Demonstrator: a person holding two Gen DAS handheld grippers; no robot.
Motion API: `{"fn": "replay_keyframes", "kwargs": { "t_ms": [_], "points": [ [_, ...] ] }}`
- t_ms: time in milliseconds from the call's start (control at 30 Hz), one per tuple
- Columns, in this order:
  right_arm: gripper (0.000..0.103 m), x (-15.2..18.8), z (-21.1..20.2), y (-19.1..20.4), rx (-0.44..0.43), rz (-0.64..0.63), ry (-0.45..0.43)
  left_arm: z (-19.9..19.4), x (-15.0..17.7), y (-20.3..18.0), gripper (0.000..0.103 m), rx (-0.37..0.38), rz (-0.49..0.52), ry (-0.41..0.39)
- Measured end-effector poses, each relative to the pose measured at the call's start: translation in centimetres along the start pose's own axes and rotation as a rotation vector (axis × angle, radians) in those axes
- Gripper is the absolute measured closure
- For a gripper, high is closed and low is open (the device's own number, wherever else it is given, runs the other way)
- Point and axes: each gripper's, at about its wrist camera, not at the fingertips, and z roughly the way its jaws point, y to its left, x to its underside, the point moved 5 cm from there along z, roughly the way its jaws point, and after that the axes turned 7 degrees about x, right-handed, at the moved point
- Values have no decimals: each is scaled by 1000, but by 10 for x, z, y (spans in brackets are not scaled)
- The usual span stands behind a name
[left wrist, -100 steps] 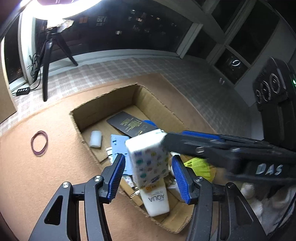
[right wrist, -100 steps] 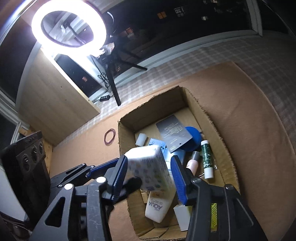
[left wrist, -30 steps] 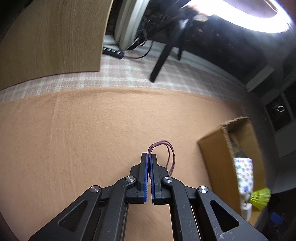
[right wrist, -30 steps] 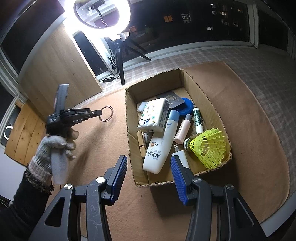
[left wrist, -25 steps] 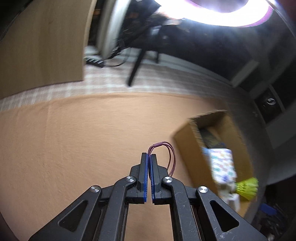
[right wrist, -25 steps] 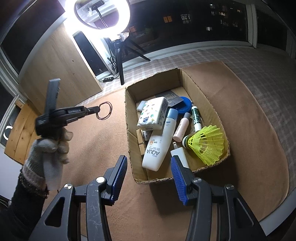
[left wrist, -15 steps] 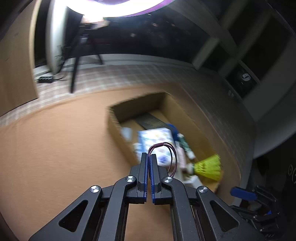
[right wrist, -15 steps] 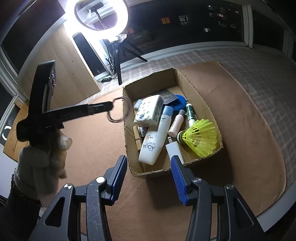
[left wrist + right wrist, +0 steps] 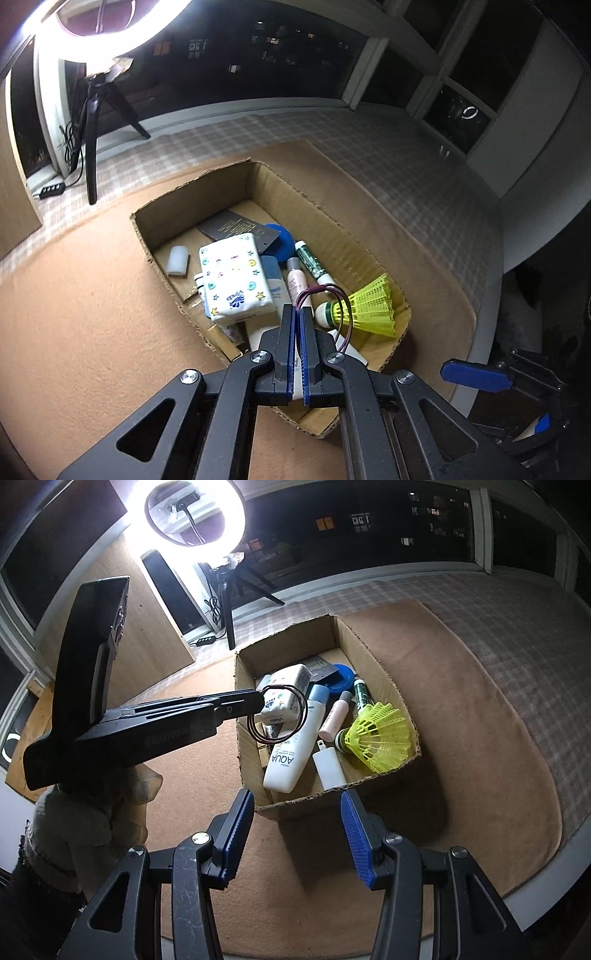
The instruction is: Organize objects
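Note:
My left gripper is shut on a thin maroon rubber band, which loops out past its tips. It hangs over the near part of an open cardboard box. From the right wrist the same band dangles from the left gripper above a patterned tissue pack. The box also holds a white AQUA bottle, a yellow shuttlecock, small tubes and a blue disc. My right gripper stands open and empty above the box's near edge.
The box sits on a brown mat over checked flooring. A ring light on a tripod and a wooden panel stand behind it. A gloved hand holds the left gripper at the left.
The left gripper, still shut on the band, swung from the bare mat left of the box to above the box and rose. The right gripper stayed nearly where it was.

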Motion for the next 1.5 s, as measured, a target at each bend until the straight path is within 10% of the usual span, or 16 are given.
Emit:
{"fn": "replay_keyframes", "kwargs": {
  "t_ms": [1000, 1500],
  "points": [
    [49, 0, -4, 90, -49, -144, -20, -130, 44, 63, 87, -163, -81, -133],
    [36, 3, 4, 188, -77, -269, -54, -241, 116, 143, 40, -305, -241, -220]
  ]
}}
